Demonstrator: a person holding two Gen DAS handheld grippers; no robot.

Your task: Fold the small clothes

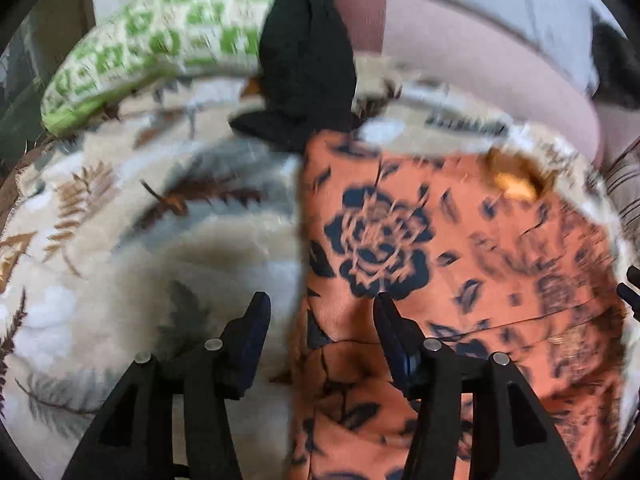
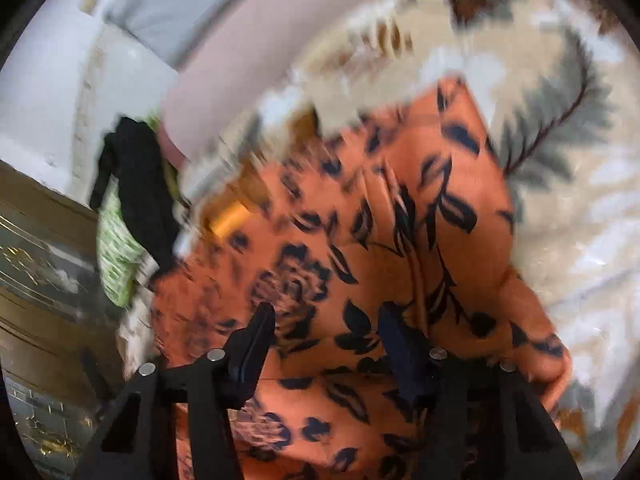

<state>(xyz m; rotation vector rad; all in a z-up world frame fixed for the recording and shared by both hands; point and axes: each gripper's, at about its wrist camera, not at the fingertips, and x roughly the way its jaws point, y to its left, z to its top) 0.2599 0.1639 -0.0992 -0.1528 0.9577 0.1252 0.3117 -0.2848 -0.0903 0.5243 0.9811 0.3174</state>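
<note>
**A:** Start at the tools. What are they doing?

**B:** The left tool (image 1: 320, 304) has its jaws apart, nothing pinched. Its left finger (image 1: 252, 328) hangs over the blanket (image 1: 120, 216), its right finger over the left edge of the orange garment (image 1: 460, 260) — the pads press on nothing that I can see.

**A:** And the other?

**B:** The right tool (image 2: 326, 316) is likewise spread, both fingers above the orange cloth, with printed fabric showing in the gap between them. No cloth is clamped.

**A:** Where does the garment lie, then?

**B:** Flat on the blanket, an orange piece with dark navy roses and leaves. In the left wrist view it fills the right half; a seam or fold line runs across it near the tool. In the right wrist view it fills the centre, with a crease running up the middle.

**A:** Further out?

**B:** The blanket is cream with grey and brown fern leaves. At its far edge lies a black garment (image 1: 308, 60), draped partly over a green-and-white patterned bundle (image 1: 160, 40) — touching it. The black garment's lower tip lies just beside the orange cloth's far corner. Beyond that runs a pale pink padded edge (image 1: 480, 56). Both views are motion-blurred, so finer detail is lost.
</note>
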